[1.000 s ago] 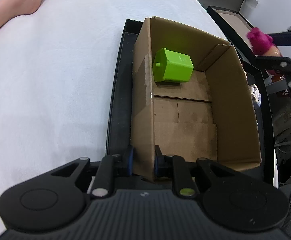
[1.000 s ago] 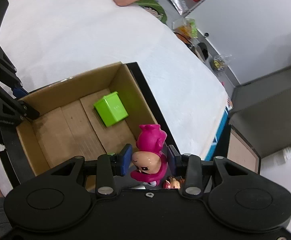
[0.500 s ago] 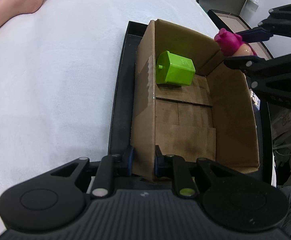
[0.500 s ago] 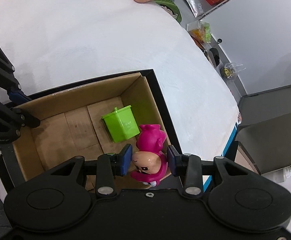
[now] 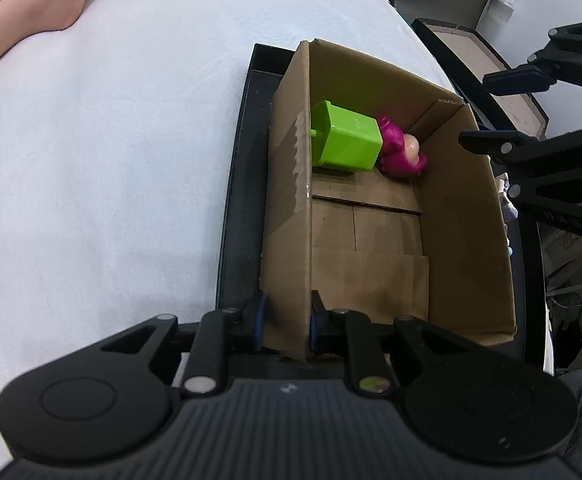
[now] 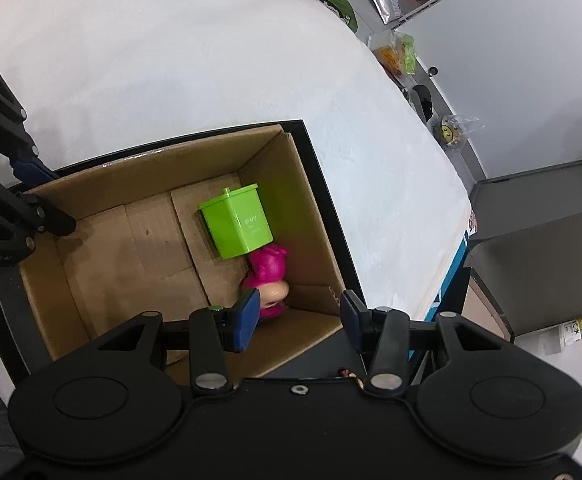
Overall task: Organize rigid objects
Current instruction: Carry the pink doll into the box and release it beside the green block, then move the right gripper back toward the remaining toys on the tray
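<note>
Toys lie in the far end of the box [image 5: 467, 216]: my left gripper [image 5: 285, 322] is clamped on its near wall. The green tub [image 5: 345, 143] is tipped over, lid leftward, touching the pink figure [image 5: 401, 152], also lying down. My right gripper [image 6: 299, 318] hangs above, fingers spread, holding nothing.

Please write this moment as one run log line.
left gripper: shut on cardboard box wall | right gripper: open | pink figure: in box, beside green container
</note>
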A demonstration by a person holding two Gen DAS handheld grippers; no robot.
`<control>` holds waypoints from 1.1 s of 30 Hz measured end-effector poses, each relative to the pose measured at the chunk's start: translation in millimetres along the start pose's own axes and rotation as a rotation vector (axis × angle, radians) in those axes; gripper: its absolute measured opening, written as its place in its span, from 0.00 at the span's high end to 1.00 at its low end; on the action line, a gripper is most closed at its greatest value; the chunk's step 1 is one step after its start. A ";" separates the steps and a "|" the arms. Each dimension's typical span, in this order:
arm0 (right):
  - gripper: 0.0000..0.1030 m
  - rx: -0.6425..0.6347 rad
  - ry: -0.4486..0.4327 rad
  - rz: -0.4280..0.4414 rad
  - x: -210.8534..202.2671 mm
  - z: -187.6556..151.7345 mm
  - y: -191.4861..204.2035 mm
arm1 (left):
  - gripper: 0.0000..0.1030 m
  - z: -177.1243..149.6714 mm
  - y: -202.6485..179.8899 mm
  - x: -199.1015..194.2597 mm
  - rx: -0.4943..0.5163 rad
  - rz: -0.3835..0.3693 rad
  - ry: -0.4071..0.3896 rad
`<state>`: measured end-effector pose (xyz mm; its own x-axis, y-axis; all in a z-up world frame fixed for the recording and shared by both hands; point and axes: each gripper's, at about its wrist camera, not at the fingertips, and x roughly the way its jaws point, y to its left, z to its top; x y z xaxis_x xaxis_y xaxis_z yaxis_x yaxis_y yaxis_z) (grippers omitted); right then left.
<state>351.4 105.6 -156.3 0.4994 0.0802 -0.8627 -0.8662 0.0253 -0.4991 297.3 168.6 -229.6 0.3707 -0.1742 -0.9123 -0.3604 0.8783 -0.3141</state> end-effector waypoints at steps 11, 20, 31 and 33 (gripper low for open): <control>0.57 0.091 -0.018 0.047 -5.7 -13.1 -12.9 | 0.82 1.1 -1.5 2.8 0.000 0.007 0.000; 0.52 0.206 -0.040 0.086 -14.4 -41.9 -30.8 | 0.82 0.9 -3.5 3.9 0.007 0.016 0.000; 0.39 0.280 -0.031 0.078 -11.2 -85.3 -43.4 | 0.82 0.5 -8.9 5.2 0.009 0.031 0.001; 0.36 0.290 -0.032 0.078 -10.9 -91.4 -44.9 | 0.82 0.5 -9.4 5.1 0.010 0.034 0.001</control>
<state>386.4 12.5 -132.1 0.4343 0.1239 -0.8922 -0.8733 0.3006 -0.3834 303.0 159.7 -231.1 0.3575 -0.1441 -0.9227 -0.3643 0.8882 -0.2799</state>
